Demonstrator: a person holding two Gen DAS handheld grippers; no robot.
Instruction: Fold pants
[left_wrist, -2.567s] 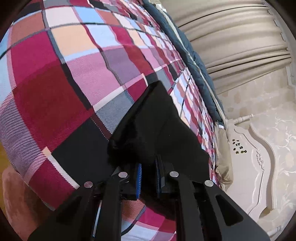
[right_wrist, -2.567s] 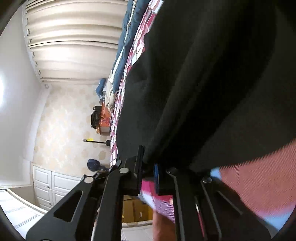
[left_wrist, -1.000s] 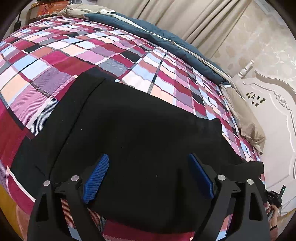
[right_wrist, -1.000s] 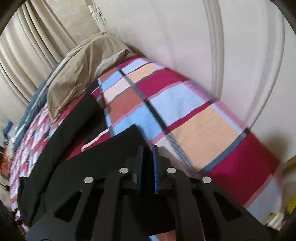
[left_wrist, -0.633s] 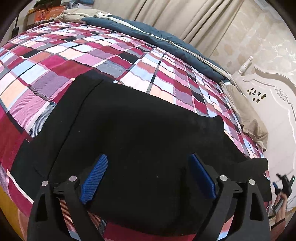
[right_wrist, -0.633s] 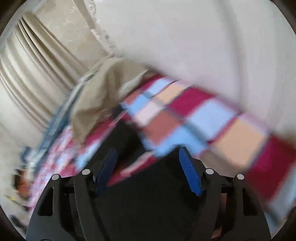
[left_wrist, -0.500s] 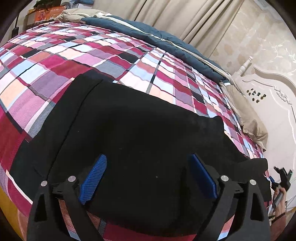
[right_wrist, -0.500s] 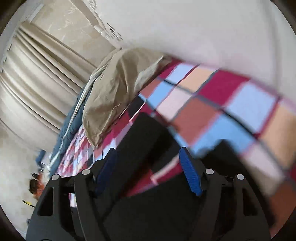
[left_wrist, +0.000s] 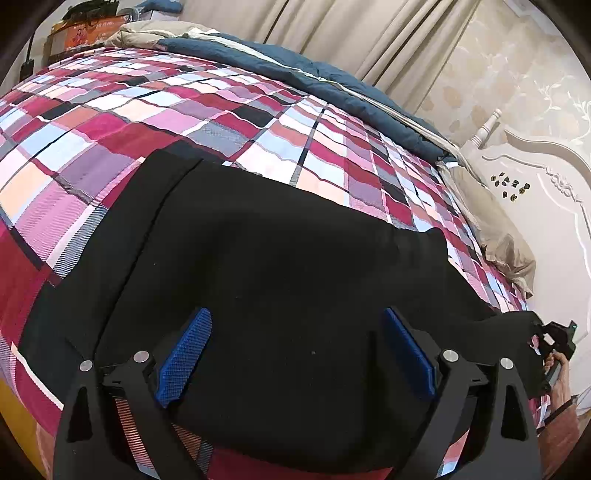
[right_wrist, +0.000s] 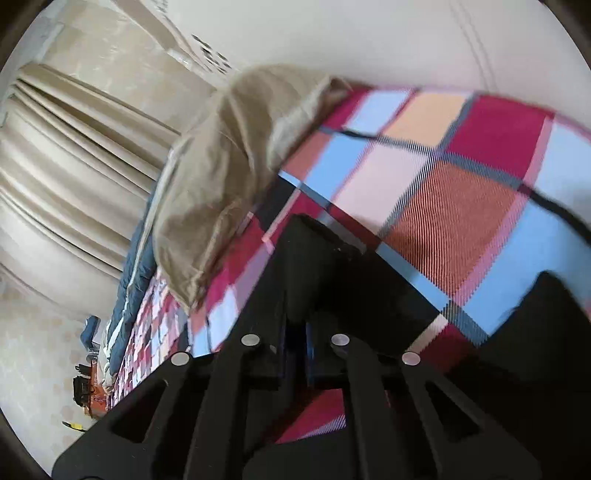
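Right gripper (right_wrist: 295, 347) now closed again on black fabric; half second back its jaws stood wide, pads clear of cloth. Pinch sits on pants (left_wrist: 280, 280) leg end near beige pillow (right_wrist: 229, 177), close to headboard (left_wrist: 554, 206).

Left gripper (left_wrist: 295, 350) unchanged: jaws wide, holding nothing, hovering over waist half near bed edge.

Pants lie flat across plaid bedspread (left_wrist: 155, 110), lengthwise fold apparently done.

Meaning, as judgement: regrasp complete; next likely carry of leg end over toward waist. Risk: only one layer pinched.
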